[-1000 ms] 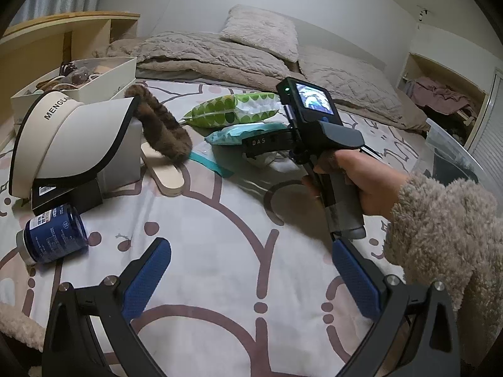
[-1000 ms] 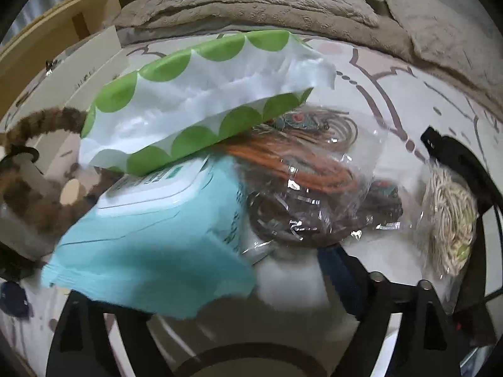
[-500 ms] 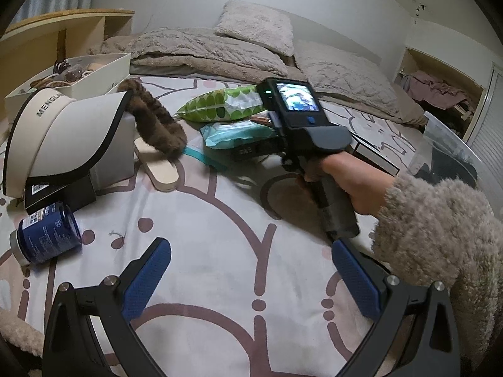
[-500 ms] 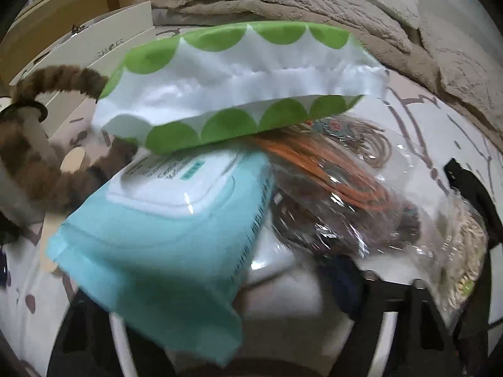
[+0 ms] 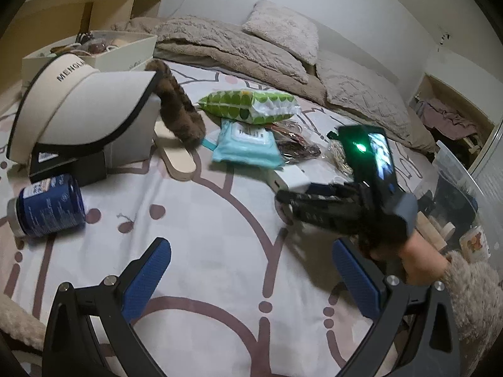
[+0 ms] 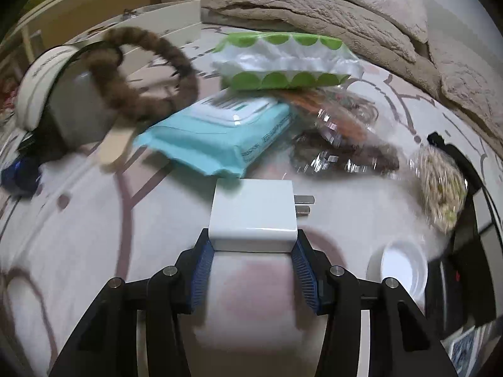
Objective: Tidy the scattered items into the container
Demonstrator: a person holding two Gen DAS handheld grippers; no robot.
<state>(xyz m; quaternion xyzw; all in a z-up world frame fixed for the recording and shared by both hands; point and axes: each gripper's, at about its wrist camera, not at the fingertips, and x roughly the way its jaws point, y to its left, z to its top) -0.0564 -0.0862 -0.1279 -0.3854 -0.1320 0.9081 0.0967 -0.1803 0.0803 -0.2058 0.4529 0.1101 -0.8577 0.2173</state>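
Observation:
My right gripper [image 6: 253,246] is shut on a white plug charger [image 6: 254,215], held just above the patterned bedspread [image 6: 78,220]; the charger also shows in the left wrist view [image 5: 292,180] at the tip of the right gripper [image 5: 284,199]. Behind it lie a teal wipes pack [image 6: 220,135], a green-dotted tissue pack [image 6: 283,59] and clear bags of hair ties [image 6: 342,138]. My left gripper [image 5: 251,279] is open and empty above the bedspread. A clear plastic container [image 5: 456,207] stands at the right edge in the left wrist view.
A cream visor [image 5: 81,110] sits on a box at the left, with a furry brown headband [image 5: 179,110], a wooden slipper sole [image 5: 176,154] and a blue jar [image 5: 47,207] near it. A white box of accessories [image 5: 94,50] stands behind. A small white lid [image 6: 400,268] lies at the right.
The right gripper has pulled back from under the wipes pack towards the right, with the white charger in its jaws. The left gripper has barely moved.

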